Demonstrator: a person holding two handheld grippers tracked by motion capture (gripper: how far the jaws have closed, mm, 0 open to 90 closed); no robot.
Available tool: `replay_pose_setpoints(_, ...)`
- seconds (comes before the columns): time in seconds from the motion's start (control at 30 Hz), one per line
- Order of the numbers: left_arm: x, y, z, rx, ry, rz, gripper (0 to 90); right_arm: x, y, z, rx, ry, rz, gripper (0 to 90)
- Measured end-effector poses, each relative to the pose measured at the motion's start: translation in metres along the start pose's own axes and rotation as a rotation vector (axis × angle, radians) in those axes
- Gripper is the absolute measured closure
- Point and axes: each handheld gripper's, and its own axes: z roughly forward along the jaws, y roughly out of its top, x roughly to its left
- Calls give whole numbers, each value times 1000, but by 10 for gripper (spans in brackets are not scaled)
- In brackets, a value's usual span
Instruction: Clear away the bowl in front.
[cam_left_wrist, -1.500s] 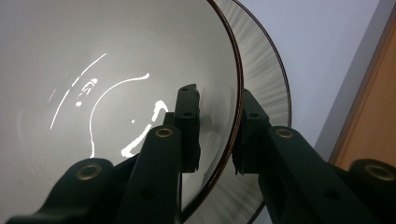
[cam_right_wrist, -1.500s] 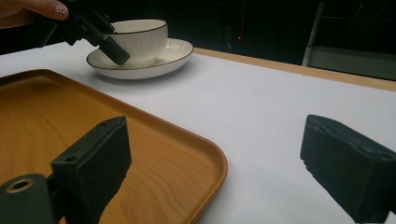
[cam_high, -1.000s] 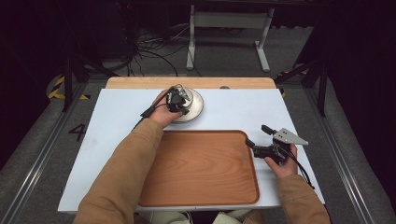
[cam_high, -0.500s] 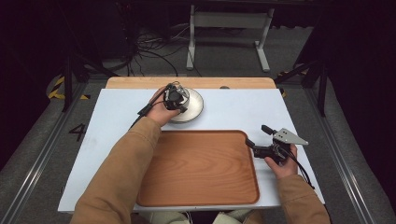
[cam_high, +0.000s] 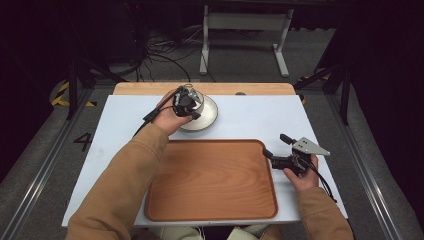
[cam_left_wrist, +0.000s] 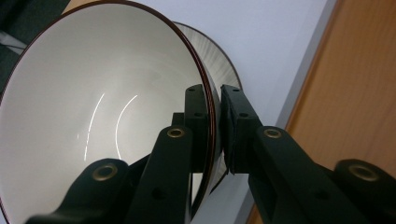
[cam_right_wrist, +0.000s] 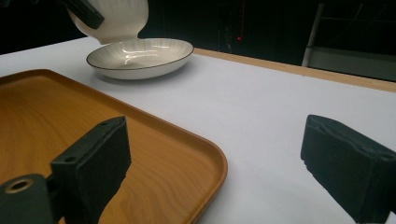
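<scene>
A white bowl (cam_left_wrist: 93, 93) with a dark rim hangs tilted above a shallow striped plate (cam_high: 209, 119) at the back of the white table. My left gripper (cam_left_wrist: 214, 126) is shut on the bowl's rim, one pad inside and one outside. In the high view the left gripper (cam_high: 183, 102) and hand cover most of the bowl. In the right gripper view the bowl (cam_right_wrist: 116, 18) is clear of the plate (cam_right_wrist: 140, 56). My right gripper (cam_high: 276, 146) stands open and holds nothing, just off the right edge of the wooden tray (cam_high: 210, 200).
The bare wooden tray (cam_right_wrist: 56, 112) takes up the near middle of the table. A wooden strip (cam_high: 250, 88) runs along the table's far edge. Beyond it are a dark floor, cables and a metal stand (cam_high: 245, 22).
My left gripper has lifted the bowl a little up off the plate. The right gripper has stayed where it was.
</scene>
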Motion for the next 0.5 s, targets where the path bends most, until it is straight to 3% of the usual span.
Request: replay_pose_setpoints(0.5,-33,9,-37,-36,-53,65,820,0,0,0,0,-1,2,85)
